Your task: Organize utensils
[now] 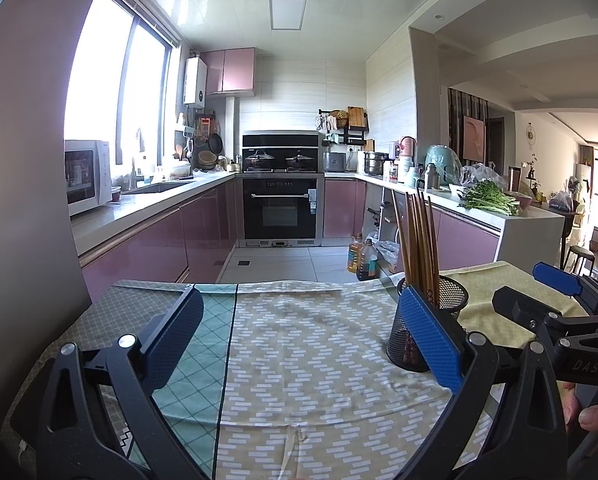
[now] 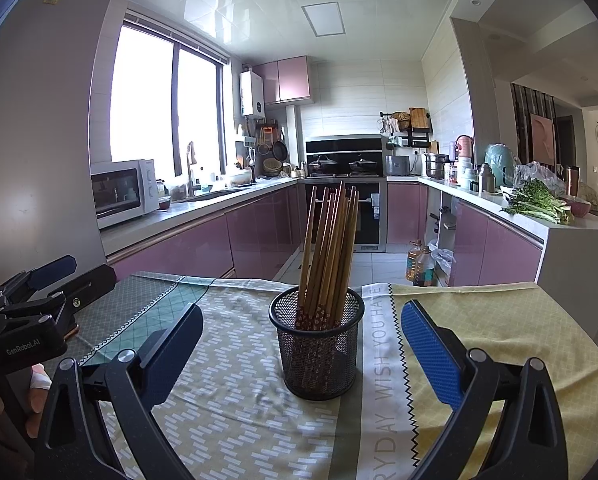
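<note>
Patterned cloths cover the table point(image 2: 499, 320) before a pink-cabinet kitchen. Only the right wrist view shows the mesh holder point(image 2: 317, 348) whole, chopsticks point(image 2: 331, 248) upright inside, standing between the right gripper's point(image 2: 301, 344) wide-apart fingers. From the left, a blue finger pad point(image 1: 431, 340) hides part of it; the left gripper point(image 1: 299, 340) gapes over bare cloth.

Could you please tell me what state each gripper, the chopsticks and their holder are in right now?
left gripper: open, holding nothing.
right gripper: open, holding nothing.
mesh holder: upright on the tablecloth.
chopsticks: standing bundled in the holder, leaning slightly.
</note>
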A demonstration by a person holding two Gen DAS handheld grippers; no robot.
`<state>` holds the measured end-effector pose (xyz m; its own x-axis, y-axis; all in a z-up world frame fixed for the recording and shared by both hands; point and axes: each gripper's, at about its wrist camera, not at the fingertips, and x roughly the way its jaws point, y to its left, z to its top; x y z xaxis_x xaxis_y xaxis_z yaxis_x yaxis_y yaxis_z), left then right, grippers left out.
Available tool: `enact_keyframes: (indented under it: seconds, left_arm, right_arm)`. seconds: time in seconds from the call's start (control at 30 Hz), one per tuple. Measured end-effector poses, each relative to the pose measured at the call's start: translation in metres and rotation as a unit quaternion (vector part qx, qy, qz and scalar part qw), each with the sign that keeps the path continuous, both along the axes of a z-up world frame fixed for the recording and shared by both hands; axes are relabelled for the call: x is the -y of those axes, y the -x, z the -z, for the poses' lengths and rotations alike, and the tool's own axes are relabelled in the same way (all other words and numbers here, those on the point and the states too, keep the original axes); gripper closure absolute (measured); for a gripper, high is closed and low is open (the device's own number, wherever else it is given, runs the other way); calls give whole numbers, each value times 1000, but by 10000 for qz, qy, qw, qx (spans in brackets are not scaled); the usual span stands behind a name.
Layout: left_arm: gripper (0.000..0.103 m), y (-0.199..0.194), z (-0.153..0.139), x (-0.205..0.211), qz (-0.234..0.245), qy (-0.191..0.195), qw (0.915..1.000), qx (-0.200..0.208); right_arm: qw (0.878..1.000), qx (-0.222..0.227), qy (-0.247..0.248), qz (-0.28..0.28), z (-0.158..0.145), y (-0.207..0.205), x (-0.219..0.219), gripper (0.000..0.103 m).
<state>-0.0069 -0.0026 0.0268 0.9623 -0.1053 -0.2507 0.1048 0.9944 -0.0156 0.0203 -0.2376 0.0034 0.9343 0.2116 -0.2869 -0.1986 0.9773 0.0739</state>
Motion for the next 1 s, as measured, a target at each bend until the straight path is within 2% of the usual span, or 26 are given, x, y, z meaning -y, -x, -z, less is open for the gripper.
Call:
enact_keyframes:
  seconds: [1.0]
  left_arm:
    - [6,-1,1,1,17,5,10000,-16]
  right_arm:
    - [10000,-27,-9,-6,0,-1,-1,7]
